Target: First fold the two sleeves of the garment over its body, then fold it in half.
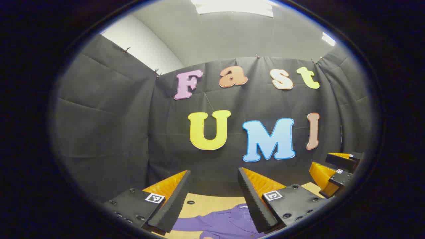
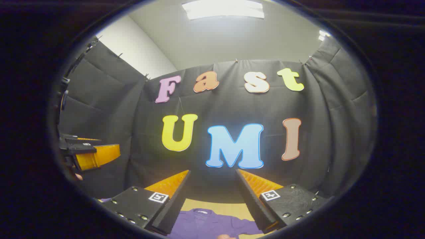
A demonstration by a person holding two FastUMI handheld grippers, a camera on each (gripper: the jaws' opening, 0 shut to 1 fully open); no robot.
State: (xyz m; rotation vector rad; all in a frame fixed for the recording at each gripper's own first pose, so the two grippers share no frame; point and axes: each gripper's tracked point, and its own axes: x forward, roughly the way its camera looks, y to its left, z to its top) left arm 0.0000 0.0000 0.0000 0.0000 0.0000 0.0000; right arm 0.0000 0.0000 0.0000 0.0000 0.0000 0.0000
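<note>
A purple garment [image 1: 225, 223] lies on the tan table [image 1: 204, 203], low in the left gripper view, its collar toward the booth wall and one sleeve stretched out to the left. My left gripper [image 1: 214, 172] is raised above it, open, with nothing between its fingers. In the right gripper view the same garment [image 2: 206, 224] shows beneath my right gripper [image 2: 212, 172], which is also open, empty and lifted off the cloth. Each gripper shows in the other's view: the right gripper [image 1: 319, 160] at the right edge, the left gripper [image 2: 109, 143] at the left edge.
The black cloth wall [image 1: 132, 132] closes the booth at the back and on both sides, just past the table's [image 2: 215, 204] far edge. Part of a hand [image 2: 78, 176] shows under the left gripper in the right gripper view.
</note>
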